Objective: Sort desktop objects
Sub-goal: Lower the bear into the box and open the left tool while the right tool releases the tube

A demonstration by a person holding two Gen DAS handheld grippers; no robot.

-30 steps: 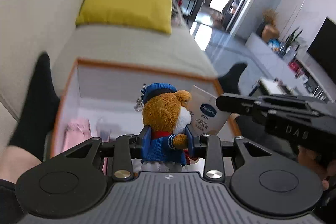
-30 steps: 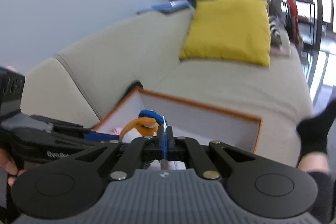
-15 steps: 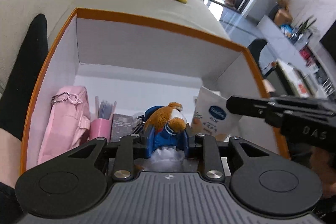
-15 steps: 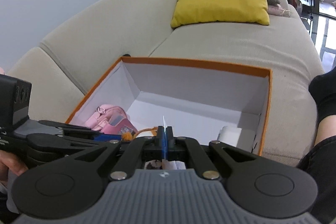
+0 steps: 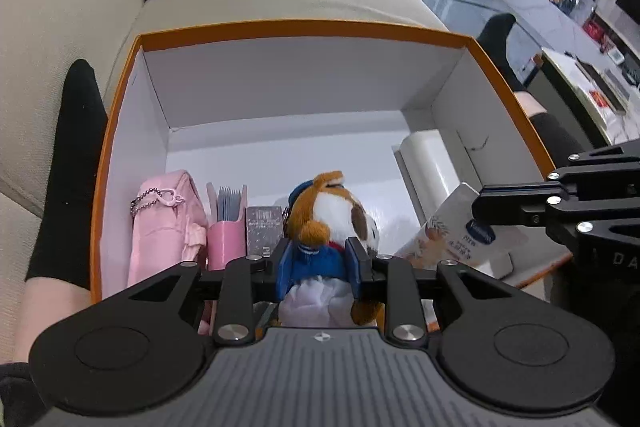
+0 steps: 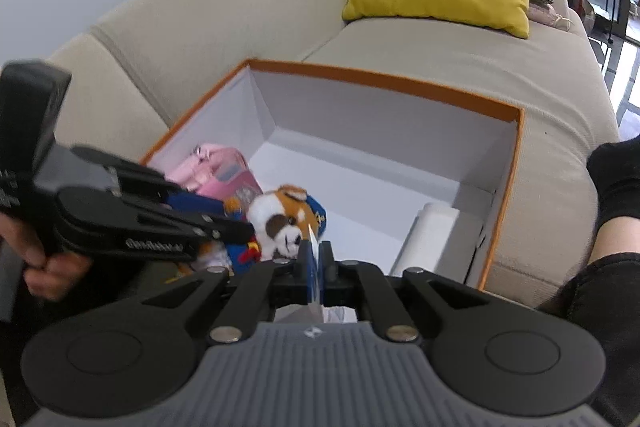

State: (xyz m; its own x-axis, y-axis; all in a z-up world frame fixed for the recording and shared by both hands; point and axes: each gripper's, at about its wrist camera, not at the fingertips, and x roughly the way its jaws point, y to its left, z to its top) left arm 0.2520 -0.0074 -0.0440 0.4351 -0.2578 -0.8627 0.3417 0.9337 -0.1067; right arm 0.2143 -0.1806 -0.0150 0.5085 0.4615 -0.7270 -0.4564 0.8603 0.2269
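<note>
The left gripper (image 5: 320,263) is clamped on the body of a plush toy (image 5: 332,211), holding it low inside the orange-rimmed box (image 5: 304,27), probably to set it down beside the pink pouch (image 5: 164,223) and the pink holder (image 5: 226,239). The right gripper (image 6: 314,259) pinches the thin edge of a white sachet (image 5: 460,239), and its jaws have just been opening a little with the sachet between them. A white roll (image 6: 432,235) lies along the right wall, so the middle floor is free for both things.
</note>
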